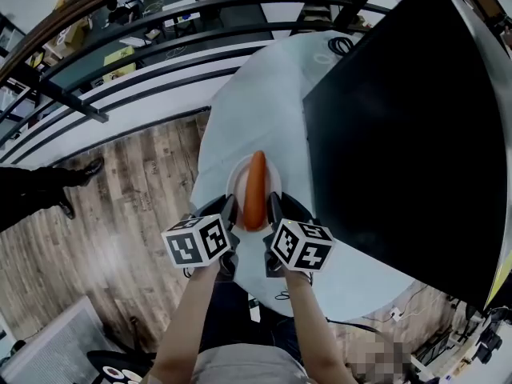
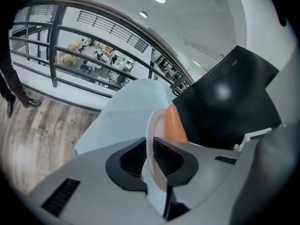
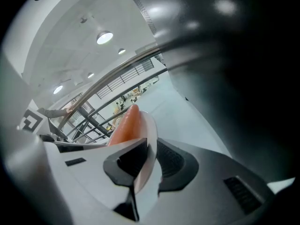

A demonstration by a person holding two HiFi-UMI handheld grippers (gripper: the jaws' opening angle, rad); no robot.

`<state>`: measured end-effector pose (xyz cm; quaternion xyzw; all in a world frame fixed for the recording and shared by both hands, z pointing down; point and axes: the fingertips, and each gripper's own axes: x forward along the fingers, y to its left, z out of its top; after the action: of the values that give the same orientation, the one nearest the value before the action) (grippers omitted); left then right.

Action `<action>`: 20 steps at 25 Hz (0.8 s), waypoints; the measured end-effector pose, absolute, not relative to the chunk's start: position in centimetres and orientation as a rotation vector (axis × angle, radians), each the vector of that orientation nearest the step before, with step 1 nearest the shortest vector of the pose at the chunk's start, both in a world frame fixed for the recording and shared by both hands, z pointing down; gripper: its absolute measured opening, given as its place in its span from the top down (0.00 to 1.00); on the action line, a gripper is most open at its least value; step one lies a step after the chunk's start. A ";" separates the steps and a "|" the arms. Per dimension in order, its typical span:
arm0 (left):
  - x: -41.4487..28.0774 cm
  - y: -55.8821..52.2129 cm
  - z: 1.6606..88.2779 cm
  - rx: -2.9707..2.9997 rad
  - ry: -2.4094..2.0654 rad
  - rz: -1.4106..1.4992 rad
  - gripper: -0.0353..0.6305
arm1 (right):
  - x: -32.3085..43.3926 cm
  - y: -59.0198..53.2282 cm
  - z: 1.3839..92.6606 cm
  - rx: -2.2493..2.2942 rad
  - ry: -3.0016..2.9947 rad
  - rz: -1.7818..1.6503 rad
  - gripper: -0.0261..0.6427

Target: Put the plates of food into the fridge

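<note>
Plate (image 1: 235, 184) with carrot (image 1: 255, 189), carried between both grippers over the pale bench (image 1: 256, 102). Left gripper (image 1: 230, 214) jaws clamped on the rim at 8 o'clock, right gripper (image 1: 274, 211) jaws clamped on the rim at 4 o'clock. Carrot's long axis along 6 to 12, thin end toward 12. Black fridge (image 1: 400, 126) at 1 to 4 o'clock, just beside the plate, nearer the right gripper; no open compartment in view. Probably calls for a level swing toward 3 o'clock, lest the carrot roll.
</note>
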<state>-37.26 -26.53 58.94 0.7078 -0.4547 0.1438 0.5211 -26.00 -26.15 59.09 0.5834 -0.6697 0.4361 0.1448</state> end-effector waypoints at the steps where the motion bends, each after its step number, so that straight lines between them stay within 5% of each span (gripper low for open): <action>1: -37.3 -26.0 58.7 1.698 -1.086 0.344 0.87 | -26.1 -25.6 58.8 1.682 -1.930 1.259 0.85; 20: -36.6 -16.9 56.7 1.716 -1.097 0.402 0.87 | -25.4 -16.6 57.4 1.637 -1.980 1.318 0.86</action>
<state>-36.60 -16.94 56.69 0.7120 -0.4552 0.1668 0.5080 -25.35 -16.58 57.44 0.5623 -0.6801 0.4529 0.1269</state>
